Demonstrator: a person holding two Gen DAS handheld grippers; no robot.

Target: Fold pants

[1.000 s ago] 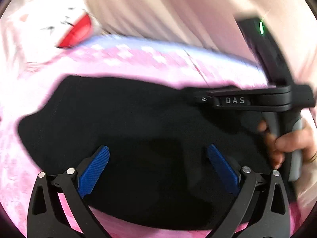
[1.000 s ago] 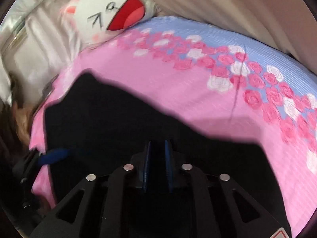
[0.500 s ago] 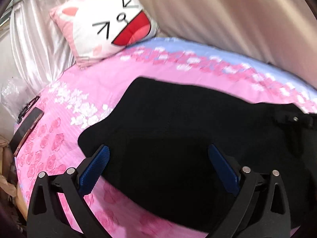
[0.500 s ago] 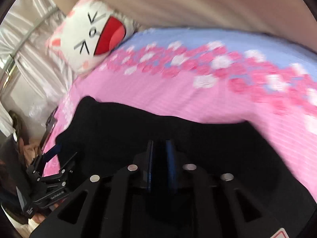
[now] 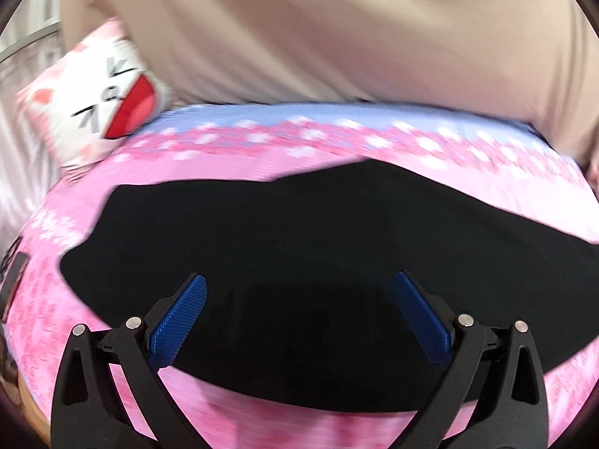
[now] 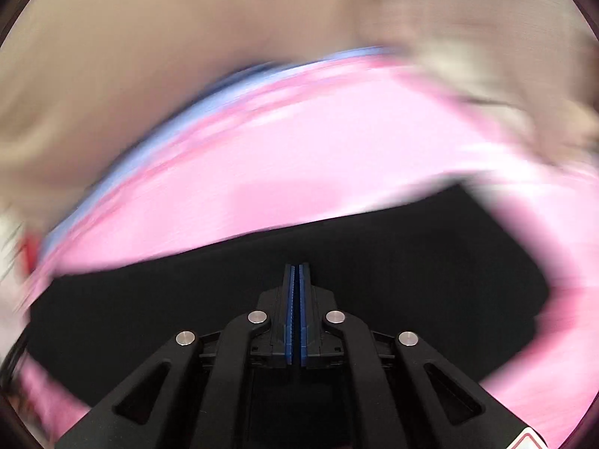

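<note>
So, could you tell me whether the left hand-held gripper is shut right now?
No, the left hand-held gripper stands wide open above the black pants.

Both wrist views look down forward over own fingers, close above pants point(image 5: 299, 243); shared: pants, bedspread point(image 6: 318, 157).

No readable text, labels, brands or numbers anywhere.

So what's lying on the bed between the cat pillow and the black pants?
In the left wrist view, only bare pink floral bedsheet separates the cat pillow from the black pants; nothing else rests there.
</note>
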